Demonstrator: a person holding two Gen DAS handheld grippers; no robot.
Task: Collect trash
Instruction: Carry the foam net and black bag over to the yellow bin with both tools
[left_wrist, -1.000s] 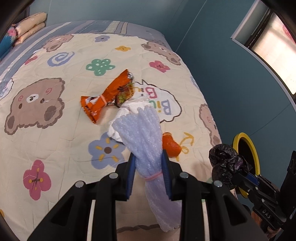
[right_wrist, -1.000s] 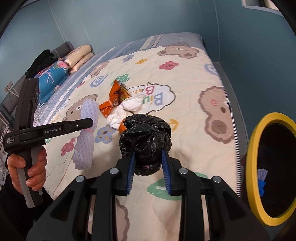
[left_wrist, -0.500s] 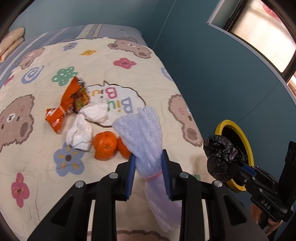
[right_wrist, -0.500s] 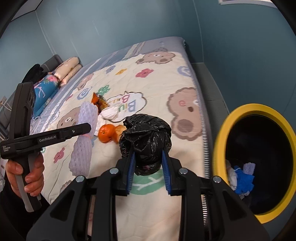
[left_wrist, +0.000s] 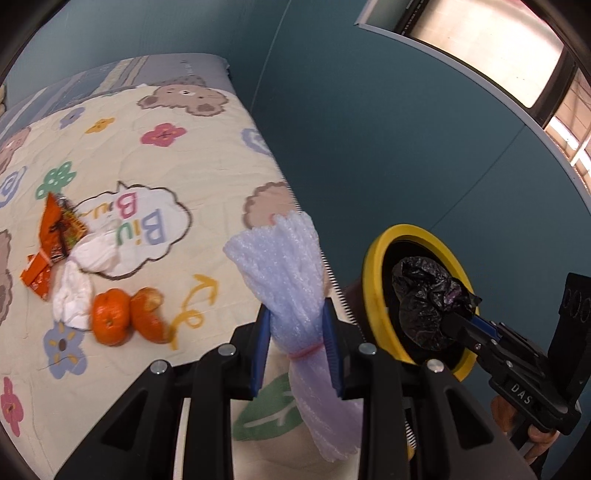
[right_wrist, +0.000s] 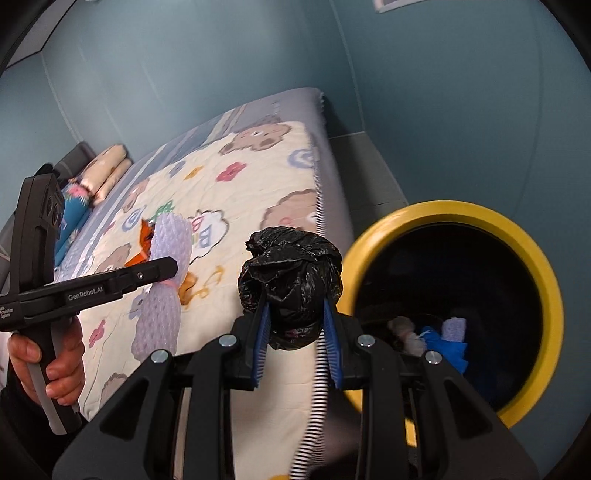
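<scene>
My left gripper is shut on a bundle of pale bubble wrap tied with a pink band, held above the bed's edge. My right gripper is shut on a crumpled black plastic bag, held just left of the yellow-rimmed bin; in the left wrist view the black bag sits in front of the bin's mouth. On the bed lie an orange snack wrapper, white tissues and two oranges.
The bed has a cream quilt with bears and flowers. The bin holds blue and white scraps. A teal wall stands behind the bin. Pillows lie at the bed's far end.
Both grippers have swung right toward the bin with their loads. The black bag has come up to the bin's mouth. The bubble wrap has moved off the bed's middle to its edge.
</scene>
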